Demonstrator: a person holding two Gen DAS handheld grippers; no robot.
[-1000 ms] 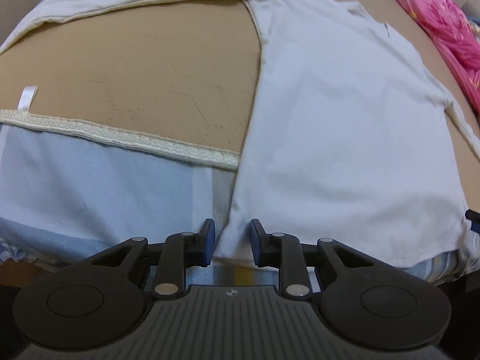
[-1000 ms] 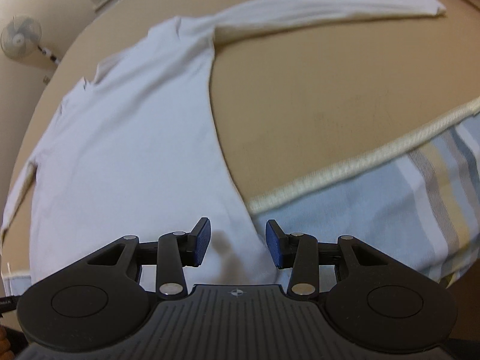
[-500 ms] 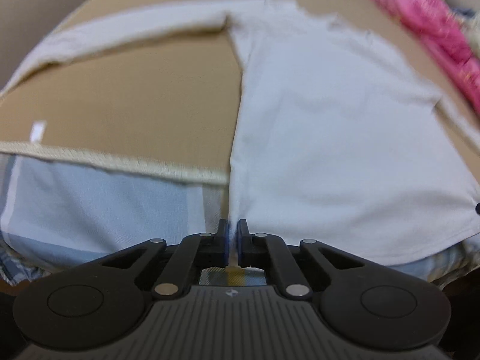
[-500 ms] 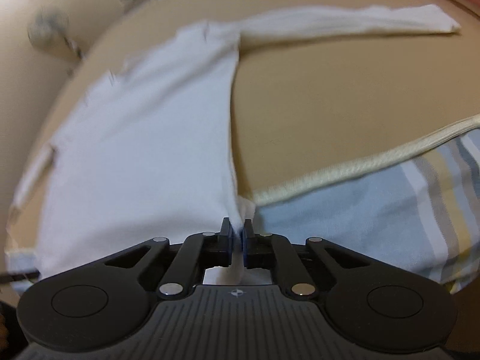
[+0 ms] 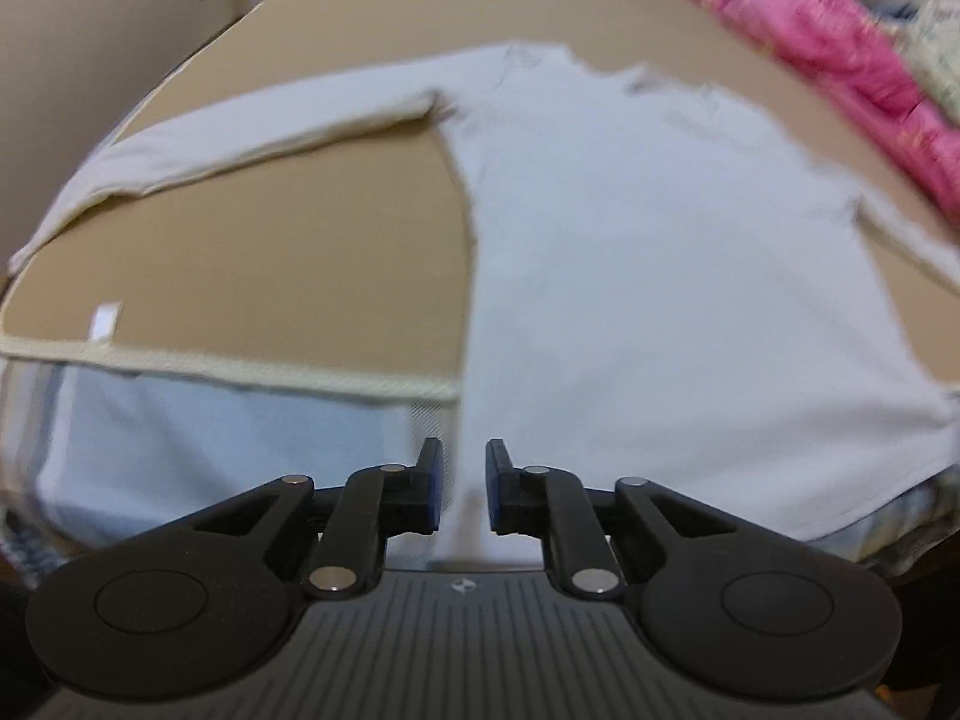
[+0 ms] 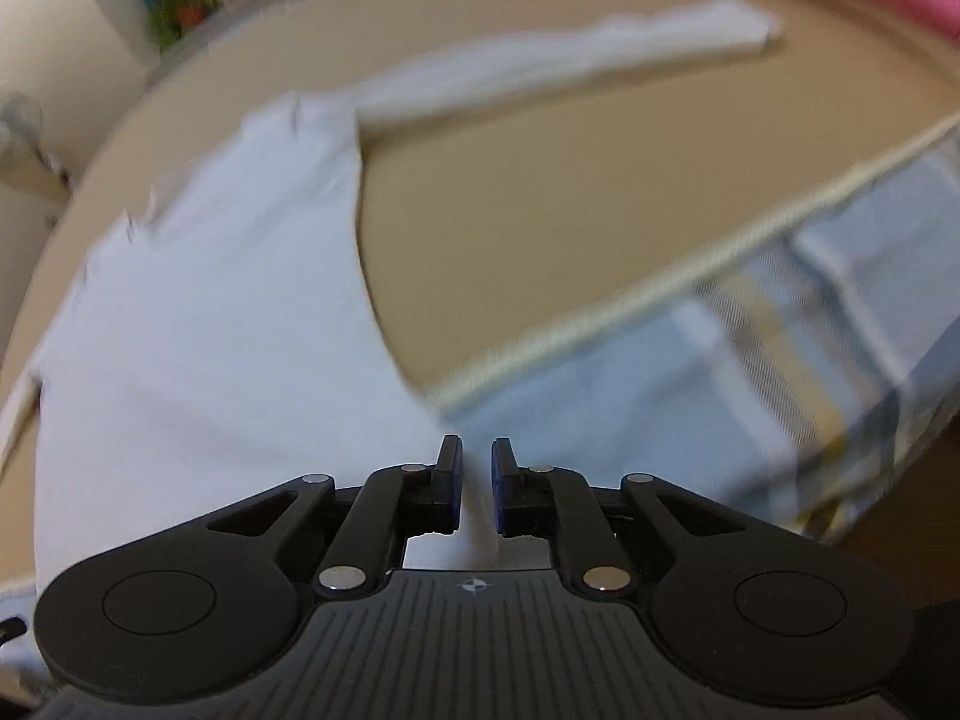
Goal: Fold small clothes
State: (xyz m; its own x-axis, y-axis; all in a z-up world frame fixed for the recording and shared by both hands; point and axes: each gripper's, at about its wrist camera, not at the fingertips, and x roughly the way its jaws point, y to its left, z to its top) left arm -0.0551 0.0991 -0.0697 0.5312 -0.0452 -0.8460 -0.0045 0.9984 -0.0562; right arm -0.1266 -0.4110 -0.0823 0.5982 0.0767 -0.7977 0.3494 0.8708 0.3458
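A white long-sleeved shirt (image 5: 648,276) lies spread flat on a tan quilted cover (image 5: 312,252), with both sleeves stretched out to the sides; its lower hem hangs a little over the cover's cream-trimmed edge (image 5: 240,369) onto a striped blue sheet (image 6: 780,372). The left hand-held gripper (image 5: 462,483) stands at the hem's left corner and the right hand-held gripper (image 6: 477,483) at the opposite corner, probably so that the whole bottom edge can be lifted evenly and carried toward the collar. In both wrist views the jaws have just been opening a little, and a narrow gap is now visible, with white cloth lying between the blue pads (image 5: 433,480). The pads do not seem to press on the fabric (the blur makes this difficult to confirm), so the hold on each corner looks loosened or lost. A pink garment (image 5: 840,90) waits at the far right side, well apart from the shirt. The fold itself appears not yet made.
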